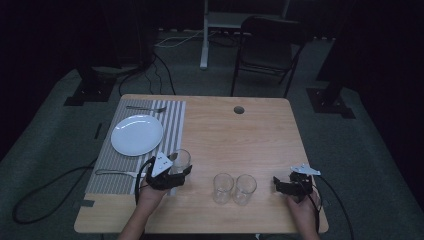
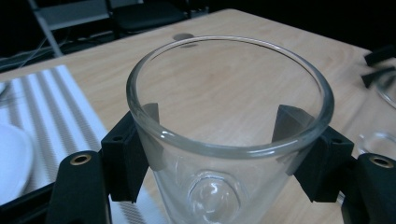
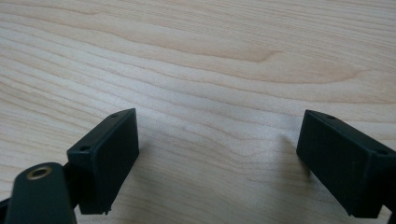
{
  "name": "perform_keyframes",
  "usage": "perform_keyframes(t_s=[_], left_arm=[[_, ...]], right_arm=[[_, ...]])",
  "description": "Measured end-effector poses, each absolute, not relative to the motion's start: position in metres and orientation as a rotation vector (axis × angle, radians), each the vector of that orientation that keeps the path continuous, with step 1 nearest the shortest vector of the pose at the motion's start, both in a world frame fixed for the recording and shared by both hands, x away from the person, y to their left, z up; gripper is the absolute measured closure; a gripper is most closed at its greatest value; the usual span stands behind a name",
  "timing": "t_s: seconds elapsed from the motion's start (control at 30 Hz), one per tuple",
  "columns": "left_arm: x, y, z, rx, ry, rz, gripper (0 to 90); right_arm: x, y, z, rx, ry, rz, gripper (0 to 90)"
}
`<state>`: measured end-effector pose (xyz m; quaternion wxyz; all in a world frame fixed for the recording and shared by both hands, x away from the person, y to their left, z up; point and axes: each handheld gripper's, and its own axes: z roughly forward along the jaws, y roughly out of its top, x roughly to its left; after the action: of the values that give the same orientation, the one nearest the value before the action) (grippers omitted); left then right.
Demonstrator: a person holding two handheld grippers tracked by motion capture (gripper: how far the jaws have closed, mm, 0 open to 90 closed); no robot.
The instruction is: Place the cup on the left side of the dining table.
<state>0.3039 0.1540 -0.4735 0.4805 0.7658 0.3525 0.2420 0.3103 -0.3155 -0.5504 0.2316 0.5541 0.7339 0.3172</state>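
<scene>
Left gripper (image 2: 219,154) clamps glass (image 2: 229,140) btwn its jaws, just below the rim, over placemat (image 1: 150,145) edge. Glass: rigid, slick, breakable, light; grip mid-wall, firm w/o crushing. Right gripper (image 3: 217,158) wide, empty.

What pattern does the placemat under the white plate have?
Grey and white stripes on the rectangular fabric placemat, running along its length; clearest in the high view.

wooden table (image 1: 260,135), striped placemat (image 1: 172,125), two glasses (image 1: 233,188)
</scene>
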Motion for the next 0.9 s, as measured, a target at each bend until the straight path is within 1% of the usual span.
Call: perform_keyframes(t_s=[0.33,0.63,0.73,0.77,0.87,0.9], left_arm=[[0.316,0.178,-0.466,1.816,0.958,0.678,30.1],[0.329,0.190,-0.475,1.815,1.037,0.724,30.1],[0.334,0.194,-0.480,1.816,1.065,0.714,30.1],[0.337,0.196,-0.483,1.808,1.089,0.692,30.1],[0.340,0.198,-0.485,1.805,1.094,0.707,30.1],[0.344,0.200,-0.485,1.803,1.113,0.688,30.1]], right_arm=[[0.310,-0.315,-0.550,1.523,2.017,0.872,12.5],[0.310,-0.315,-0.550,1.523,2.017,0.872,12.5],[0.310,-0.315,-0.550,1.524,2.017,0.872,12.5],[0.310,-0.315,-0.550,1.524,2.017,0.872,12.5],[0.310,-0.315,-0.550,1.525,2.017,0.872,12.5],[0.310,-0.315,-0.550,1.524,2.017,0.872,12.5]])
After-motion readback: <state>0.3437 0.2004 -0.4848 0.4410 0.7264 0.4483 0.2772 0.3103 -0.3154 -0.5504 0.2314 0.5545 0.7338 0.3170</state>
